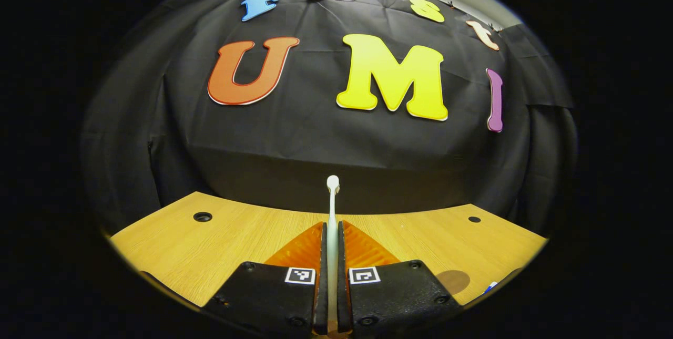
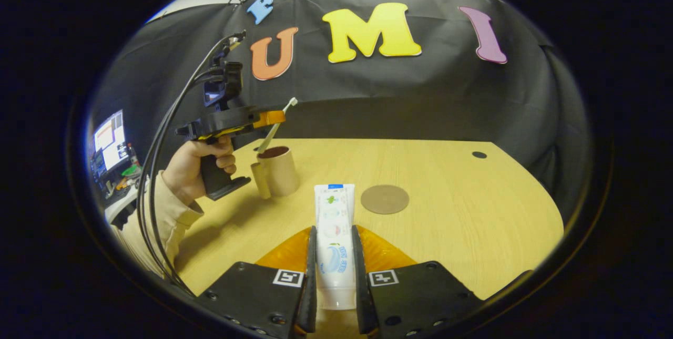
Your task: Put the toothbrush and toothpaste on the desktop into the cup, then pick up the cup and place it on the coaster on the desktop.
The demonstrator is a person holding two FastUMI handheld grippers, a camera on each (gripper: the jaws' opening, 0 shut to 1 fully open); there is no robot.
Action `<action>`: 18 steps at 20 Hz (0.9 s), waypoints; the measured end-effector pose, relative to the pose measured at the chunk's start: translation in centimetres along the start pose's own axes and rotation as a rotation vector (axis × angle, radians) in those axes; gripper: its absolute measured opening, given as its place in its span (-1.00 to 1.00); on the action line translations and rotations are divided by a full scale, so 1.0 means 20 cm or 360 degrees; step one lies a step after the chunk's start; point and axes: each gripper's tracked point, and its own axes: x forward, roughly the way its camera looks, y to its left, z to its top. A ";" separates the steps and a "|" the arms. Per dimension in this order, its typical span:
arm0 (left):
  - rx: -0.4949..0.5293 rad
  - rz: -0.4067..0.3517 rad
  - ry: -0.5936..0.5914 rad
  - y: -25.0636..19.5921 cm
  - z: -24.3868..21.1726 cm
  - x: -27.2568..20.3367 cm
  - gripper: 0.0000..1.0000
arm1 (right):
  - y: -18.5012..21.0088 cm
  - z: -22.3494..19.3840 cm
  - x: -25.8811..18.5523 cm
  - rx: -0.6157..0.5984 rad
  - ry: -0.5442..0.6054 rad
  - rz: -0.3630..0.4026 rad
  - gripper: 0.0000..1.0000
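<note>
My left gripper (image 1: 332,234) is shut on a white toothbrush (image 1: 332,207) whose head points up and forward. In the right gripper view that same left gripper (image 2: 276,116), held by a hand (image 2: 197,171), hovers above a tan cup (image 2: 278,171) with the toothbrush (image 2: 277,124) slanting down into the cup's mouth. My right gripper (image 2: 335,239) is shut on a white toothpaste tube (image 2: 334,234), which lies along the fingers just above the desk. A round brown coaster (image 2: 384,199) lies on the desk, right of the tube and cup.
The wooden desk (image 2: 473,213) has a small dark hole (image 2: 479,154) at the far right and holes (image 1: 202,216) near its back edge. A monitor (image 2: 109,139) and cables are at the far left. The black cloth wall stands behind the desk.
</note>
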 end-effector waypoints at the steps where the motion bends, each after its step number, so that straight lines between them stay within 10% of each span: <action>1: -0.0003 -0.0004 0.0001 0.00 0.00 0.00 -0.82 | 0.00 -0.01 0.00 0.0003 0.0007 0.0001 -0.39; 18: 0.0029 0.0009 -0.0008 0.01 -0.02 0.03 -0.74 | 0.01 -0.04 0.03 0.0024 0.0028 -0.0015 -0.39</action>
